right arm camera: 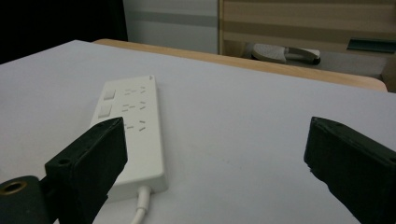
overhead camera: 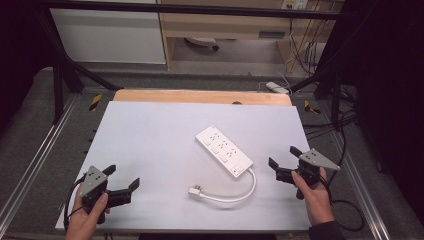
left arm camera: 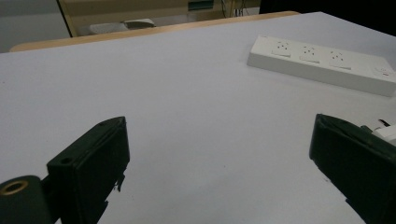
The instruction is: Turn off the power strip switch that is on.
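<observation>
Power strip (overhead camera: 223, 150) mid-worktop (overhead camera: 150, 140), cord (overhead camera: 239, 192) looping to plug (overhead camera: 195, 192) | left gripper (overhead camera: 121, 181), right gripper (overhead camera: 283, 159): jaws released, holding nothing | likely rigid, light, smooth; grip across long edges | cord floppy; take plug body.

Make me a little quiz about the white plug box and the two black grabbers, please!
1. True or false: the left gripper is holding the plug.
2. Which gripper is nearer the power strip: A) left, B) right?
3. What joins the plug to the power strip?

Key:
1. False. Its jaws are open and hold nothing.
2. B.
3. A white cable, curving across the white table.
</observation>
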`<state>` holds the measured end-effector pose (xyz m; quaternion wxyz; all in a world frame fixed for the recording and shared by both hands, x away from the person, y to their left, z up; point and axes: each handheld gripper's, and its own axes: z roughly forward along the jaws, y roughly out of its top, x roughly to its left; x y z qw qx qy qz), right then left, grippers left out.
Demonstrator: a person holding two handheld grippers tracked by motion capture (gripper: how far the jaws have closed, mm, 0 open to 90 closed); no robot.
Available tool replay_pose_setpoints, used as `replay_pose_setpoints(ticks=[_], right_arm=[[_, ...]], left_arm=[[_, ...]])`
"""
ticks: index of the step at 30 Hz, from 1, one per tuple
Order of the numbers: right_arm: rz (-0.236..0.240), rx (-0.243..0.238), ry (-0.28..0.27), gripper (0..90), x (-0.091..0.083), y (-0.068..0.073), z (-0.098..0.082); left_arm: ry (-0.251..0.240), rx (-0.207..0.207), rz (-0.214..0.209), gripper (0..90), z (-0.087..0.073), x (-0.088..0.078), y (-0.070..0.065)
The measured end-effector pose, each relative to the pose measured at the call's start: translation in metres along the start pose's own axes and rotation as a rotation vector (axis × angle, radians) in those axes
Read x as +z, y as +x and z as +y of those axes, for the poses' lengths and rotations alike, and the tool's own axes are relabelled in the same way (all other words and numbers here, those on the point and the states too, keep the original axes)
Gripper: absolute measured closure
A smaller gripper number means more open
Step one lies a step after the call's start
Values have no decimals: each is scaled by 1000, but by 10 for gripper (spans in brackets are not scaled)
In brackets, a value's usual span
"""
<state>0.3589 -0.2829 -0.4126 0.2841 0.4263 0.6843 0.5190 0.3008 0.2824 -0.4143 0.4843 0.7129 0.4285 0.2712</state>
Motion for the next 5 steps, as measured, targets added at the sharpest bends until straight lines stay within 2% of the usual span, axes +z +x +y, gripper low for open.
replay_pose_setpoints(ticks=[5], right_arm=[[-4, 21, 39, 49, -1, -2, -14]], left_arm=[[-1, 0, -2, 49, 0, 0, 0]])
